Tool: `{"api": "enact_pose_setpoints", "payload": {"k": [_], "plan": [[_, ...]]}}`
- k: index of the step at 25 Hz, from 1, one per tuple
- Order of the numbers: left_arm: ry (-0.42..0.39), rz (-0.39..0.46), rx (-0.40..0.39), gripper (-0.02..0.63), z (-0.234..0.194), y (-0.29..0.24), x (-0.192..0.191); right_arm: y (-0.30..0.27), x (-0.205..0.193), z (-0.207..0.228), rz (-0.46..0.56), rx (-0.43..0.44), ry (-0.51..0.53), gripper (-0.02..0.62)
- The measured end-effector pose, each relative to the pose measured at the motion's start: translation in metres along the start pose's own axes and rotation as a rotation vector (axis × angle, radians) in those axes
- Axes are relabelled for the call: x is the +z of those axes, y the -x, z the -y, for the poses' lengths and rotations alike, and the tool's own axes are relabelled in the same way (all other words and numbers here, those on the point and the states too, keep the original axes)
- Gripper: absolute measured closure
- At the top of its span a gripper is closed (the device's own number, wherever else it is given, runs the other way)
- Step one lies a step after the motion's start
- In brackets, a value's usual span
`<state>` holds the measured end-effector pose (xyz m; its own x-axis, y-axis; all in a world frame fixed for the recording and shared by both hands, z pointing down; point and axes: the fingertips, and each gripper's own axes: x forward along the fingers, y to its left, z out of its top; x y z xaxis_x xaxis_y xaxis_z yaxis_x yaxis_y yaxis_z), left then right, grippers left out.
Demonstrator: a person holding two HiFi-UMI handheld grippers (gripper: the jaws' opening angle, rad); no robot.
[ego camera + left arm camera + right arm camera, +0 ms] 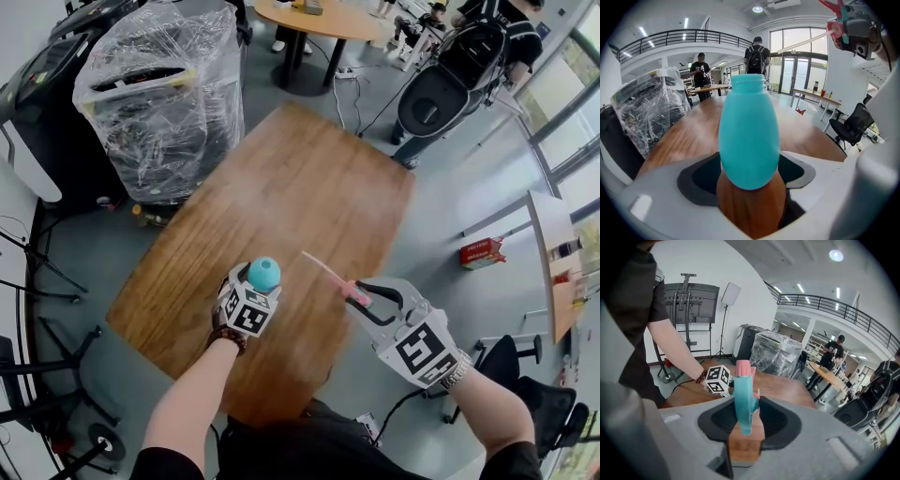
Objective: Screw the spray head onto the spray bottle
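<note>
1. Jaws of the left gripper stand wide, pads seemingly pressed to the belly of the teal spray bottle, upright over the wooden table, open neck up.
2. The right gripper is part-closed, clamped on the spray head.
3. The head hangs right of the bottle, apart. Its pink dip tube slants sideways, tip near the neck but not above it. I judge it must swing down first.
</note>
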<state>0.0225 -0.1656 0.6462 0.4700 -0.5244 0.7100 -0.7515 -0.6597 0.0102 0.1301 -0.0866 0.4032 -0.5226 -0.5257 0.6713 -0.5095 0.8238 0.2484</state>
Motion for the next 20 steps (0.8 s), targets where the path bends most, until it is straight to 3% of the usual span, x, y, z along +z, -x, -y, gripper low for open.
{"api": "enact_pose_setpoints", "payload": {"k": [4, 7, 13, 20], "plan": [[-0.019, -0.018, -0.009, 0.204, 0.001, 0.007, -0.001, 0.006, 0.007, -0.004, -0.001, 0.013, 0.013, 0.479], [-0.079, -0.049, 0.002, 0.209, -0.001, 0.017, -0.003, 0.008, 0.013, -0.011, 0.022, 0.040, 0.020, 0.479], [-0.248, -0.111, 0.058, 0.213, -0.008, 0.041, -0.003, 0.017, 0.024, -0.033, 0.016, 0.117, 0.081, 0.479], [-0.512, -0.151, 0.123, 0.215, -0.009, 0.078, 0.007, 0.029, 0.038, -0.056, 0.006, 0.180, 0.203, 0.479]]}}
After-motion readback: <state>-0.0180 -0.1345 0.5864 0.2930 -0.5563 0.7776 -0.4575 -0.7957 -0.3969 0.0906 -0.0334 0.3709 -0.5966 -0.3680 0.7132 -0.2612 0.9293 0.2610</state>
